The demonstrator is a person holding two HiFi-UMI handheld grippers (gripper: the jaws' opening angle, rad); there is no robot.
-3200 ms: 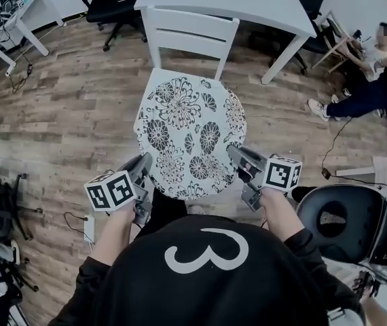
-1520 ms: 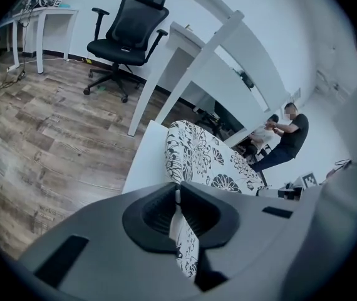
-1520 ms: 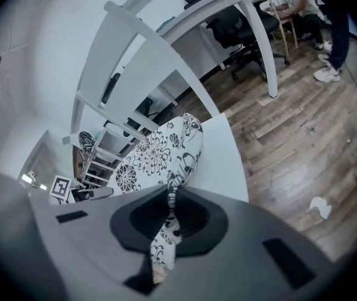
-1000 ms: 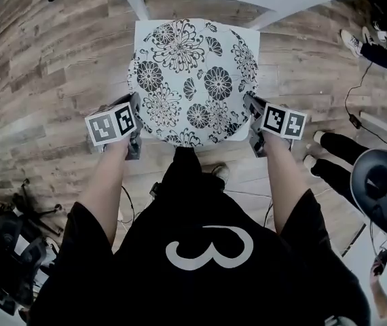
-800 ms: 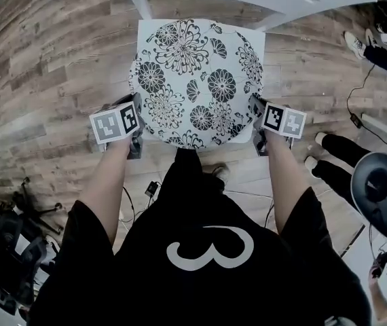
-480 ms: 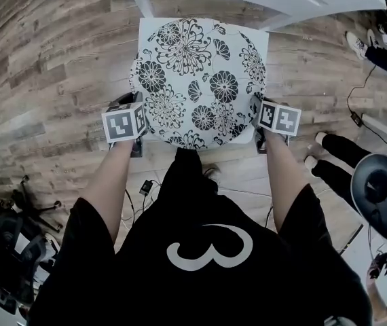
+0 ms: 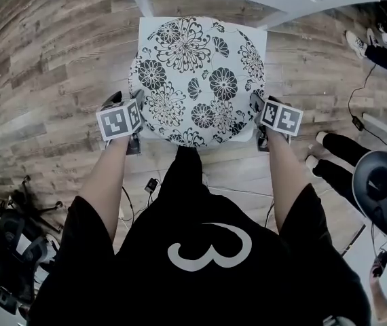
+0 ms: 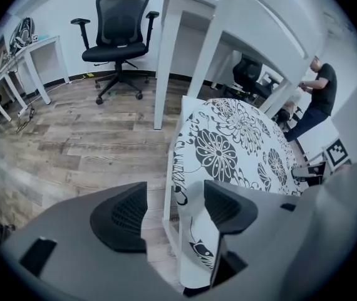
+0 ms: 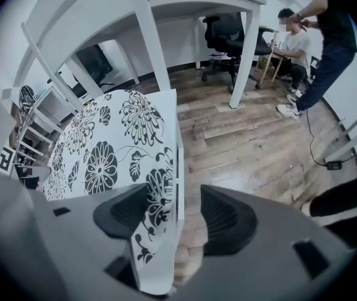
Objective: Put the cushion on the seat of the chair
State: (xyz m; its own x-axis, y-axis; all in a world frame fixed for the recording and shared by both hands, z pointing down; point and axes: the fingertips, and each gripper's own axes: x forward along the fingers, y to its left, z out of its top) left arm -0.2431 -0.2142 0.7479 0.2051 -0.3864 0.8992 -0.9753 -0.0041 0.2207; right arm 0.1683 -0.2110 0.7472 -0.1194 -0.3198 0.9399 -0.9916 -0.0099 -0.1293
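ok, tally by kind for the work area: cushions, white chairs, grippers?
cushion: 1
white chair: 1
grippers: 2, the left gripper and the right gripper; the jaws of both have just been opening, with the cushion edge between them but not pinched
total: 4

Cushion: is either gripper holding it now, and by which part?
Nothing is held. The jaws of the left gripper and right gripper have just been opening; the cushion lies on the chair seat, its side edges loose between them.
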